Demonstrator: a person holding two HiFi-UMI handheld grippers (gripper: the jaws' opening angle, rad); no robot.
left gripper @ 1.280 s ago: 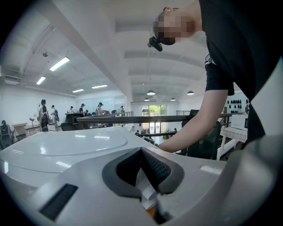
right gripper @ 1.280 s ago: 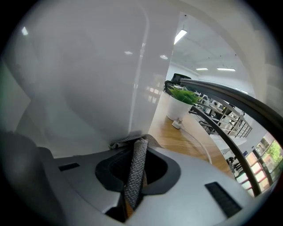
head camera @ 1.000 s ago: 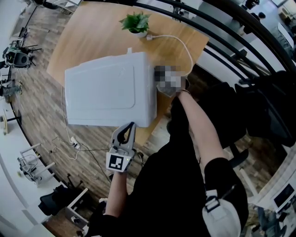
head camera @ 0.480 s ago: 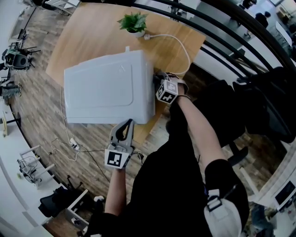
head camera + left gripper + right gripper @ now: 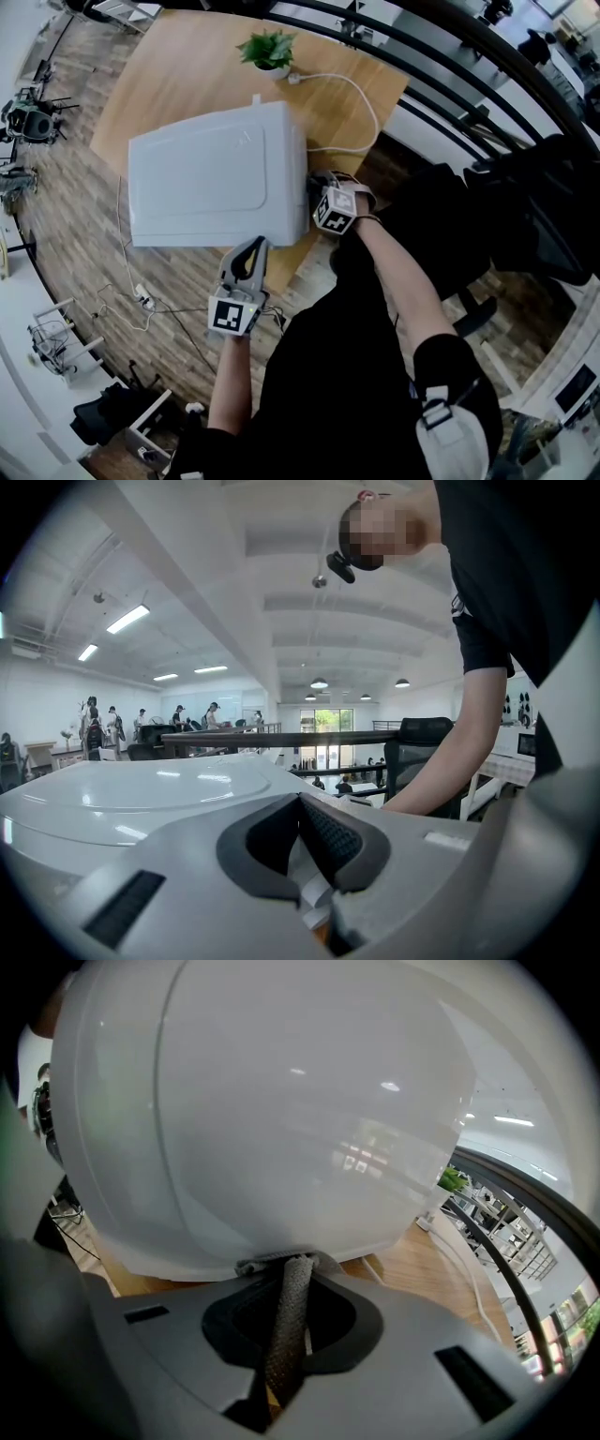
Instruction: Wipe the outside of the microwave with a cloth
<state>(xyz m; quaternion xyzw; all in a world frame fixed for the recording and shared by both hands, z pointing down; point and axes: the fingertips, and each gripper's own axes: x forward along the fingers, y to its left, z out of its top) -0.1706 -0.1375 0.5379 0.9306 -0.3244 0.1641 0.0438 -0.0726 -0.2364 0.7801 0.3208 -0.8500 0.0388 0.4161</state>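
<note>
Right gripper clenching cloth against microwave, cloth unseen in head view, left gripper jaws closed

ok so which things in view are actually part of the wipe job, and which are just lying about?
In the job:
microwave
cloth, pinched in the right gripper at the microwave's side
left gripper, shut and empty, at the microwave's near edge

Lying about:
potted plant
white cable on the table
cords on the floor
</note>
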